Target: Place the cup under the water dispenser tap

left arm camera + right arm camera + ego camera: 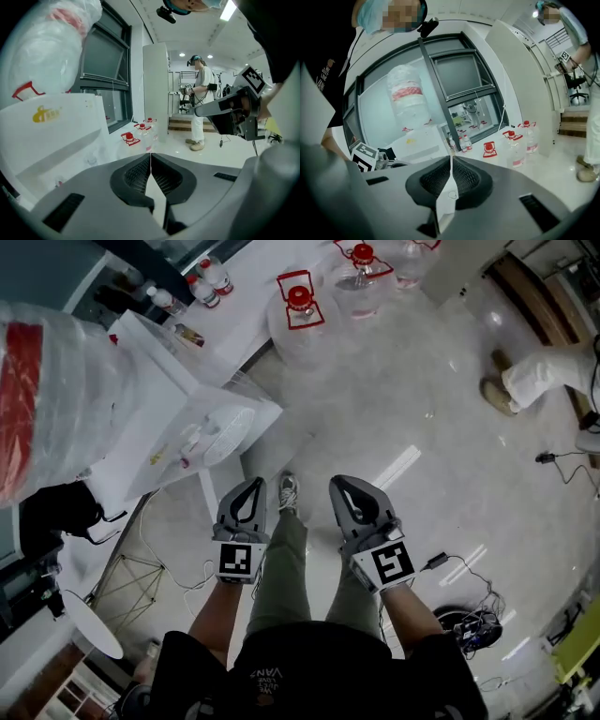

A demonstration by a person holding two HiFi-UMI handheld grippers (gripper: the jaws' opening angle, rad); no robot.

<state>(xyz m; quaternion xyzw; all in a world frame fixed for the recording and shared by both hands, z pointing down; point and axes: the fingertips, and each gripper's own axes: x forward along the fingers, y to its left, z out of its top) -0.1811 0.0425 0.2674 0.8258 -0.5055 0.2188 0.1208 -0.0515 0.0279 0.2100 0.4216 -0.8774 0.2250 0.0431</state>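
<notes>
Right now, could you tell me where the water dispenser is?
In the head view, the water dispenser stands at left, just ahead of the left gripper, red-capped jugs beyond it.

Glossy pale floor (422,427) with water jugs, small bottles, cables and a second person.
Several large clear jugs (300,307) with red caps and red handles stand together on the floor near a dark-framed window (461,75). A few small bottles (204,289) with red caps stand in a row at the foot of that window. A white pillar (155,89) rises just beyond the jugs. A person in white (202,101) stands well apart from them. Black cables (473,620) lie tangled on the floor.
</notes>
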